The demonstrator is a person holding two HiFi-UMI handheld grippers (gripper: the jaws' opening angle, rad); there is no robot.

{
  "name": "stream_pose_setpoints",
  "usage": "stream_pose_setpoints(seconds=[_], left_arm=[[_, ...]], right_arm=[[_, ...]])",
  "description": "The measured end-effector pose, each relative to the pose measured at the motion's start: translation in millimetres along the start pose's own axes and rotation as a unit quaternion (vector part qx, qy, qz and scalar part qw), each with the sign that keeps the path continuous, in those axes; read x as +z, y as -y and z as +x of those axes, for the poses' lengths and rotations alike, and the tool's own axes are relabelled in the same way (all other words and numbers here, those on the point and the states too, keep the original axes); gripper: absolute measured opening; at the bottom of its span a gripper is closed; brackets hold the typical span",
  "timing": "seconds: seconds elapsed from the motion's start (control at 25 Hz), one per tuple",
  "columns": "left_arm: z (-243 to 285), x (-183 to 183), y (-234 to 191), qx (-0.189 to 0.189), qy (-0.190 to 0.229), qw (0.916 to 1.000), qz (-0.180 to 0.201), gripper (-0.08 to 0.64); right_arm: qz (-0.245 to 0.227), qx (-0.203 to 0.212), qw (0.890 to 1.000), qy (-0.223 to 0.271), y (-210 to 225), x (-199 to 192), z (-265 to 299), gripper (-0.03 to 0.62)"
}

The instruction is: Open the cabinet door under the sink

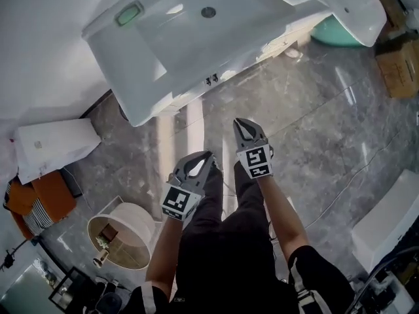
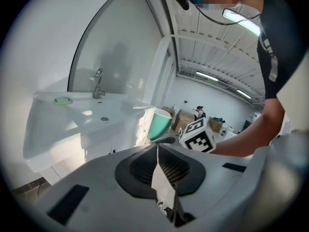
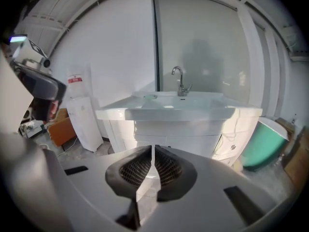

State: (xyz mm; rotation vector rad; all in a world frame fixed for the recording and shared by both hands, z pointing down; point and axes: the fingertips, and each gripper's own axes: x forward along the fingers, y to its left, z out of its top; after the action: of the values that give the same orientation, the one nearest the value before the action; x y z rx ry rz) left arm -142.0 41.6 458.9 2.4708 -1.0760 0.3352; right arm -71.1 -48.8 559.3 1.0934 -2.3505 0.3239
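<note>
Dark trousers and two forearms fill the bottom of the head view. The left gripper and the right gripper are held side by side over grey marbled floor, well short of the white sink. From above the basin hides the cabinet beneath it.

Left gripper view: its jaws are pressed together with nothing between them. Past them, the right gripper's marker cube sits on an outstretched arm. The sink and its tap appear from the side, with a teal tub behind.

Only the right gripper view faces the cabinet squarely: it stands below the basin with its front flush and shut, apart from the gripper. This gripper's jaws are also together and empty.
</note>
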Motion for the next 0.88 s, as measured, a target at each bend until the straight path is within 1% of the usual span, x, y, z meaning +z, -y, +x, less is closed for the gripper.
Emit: stream_pose_setpoints(seconds=[0.12,0.16,0.24,0.32,0.36,0.48,0.6,0.68,0.76,0.88], left_arm=[[17,-2,-16,0.013,0.027,0.9995,-0.01,0.017],[23,-4,-22,0.019,0.033,0.9992,-0.015,0.017],[33,-14,-33,0.032,0.034,0.9983,-0.035,0.017],[40,-30,-40,0.034,0.02,0.9982,-0.046,0.017],[44,-39,-41,0.033,0.012,0.9983,-0.046,0.017],[48,-65,-43,0.032,-0.01,0.998,-0.054,0.017],[47,-86,-50,0.037,-0.023,0.9967,-0.07,0.017],[44,-93,-58,0.04,-0.029,0.9958,-0.077,0.017],[41,-96,-65,0.038,-0.037,0.9958,-0.074,0.017],[42,-94,-76,0.037,-0.04,0.9963,-0.067,0.017]], right_arm=[[0.012,-0.018,1.0,0.003,15,-31,61,0.078],[0.004,-0.026,1.0,0.001,22,-42,82,0.082],[-0.036,-0.05,0.998,-0.007,32,-64,124,0.108],[-0.065,-0.076,0.995,-0.008,38,-73,159,0.114],[-0.067,-0.085,0.994,-0.009,41,-75,173,0.116],[-0.039,-0.106,0.993,-0.018,52,-86,205,0.117],[0.01,-0.123,0.992,-0.026,63,-95,232,0.117],[0.044,-0.133,0.99,-0.029,66,-99,246,0.12],[0.073,-0.143,0.987,-0.032,67,-99,255,0.123],[0.096,-0.159,0.982,-0.034,72,-92,266,0.126]])
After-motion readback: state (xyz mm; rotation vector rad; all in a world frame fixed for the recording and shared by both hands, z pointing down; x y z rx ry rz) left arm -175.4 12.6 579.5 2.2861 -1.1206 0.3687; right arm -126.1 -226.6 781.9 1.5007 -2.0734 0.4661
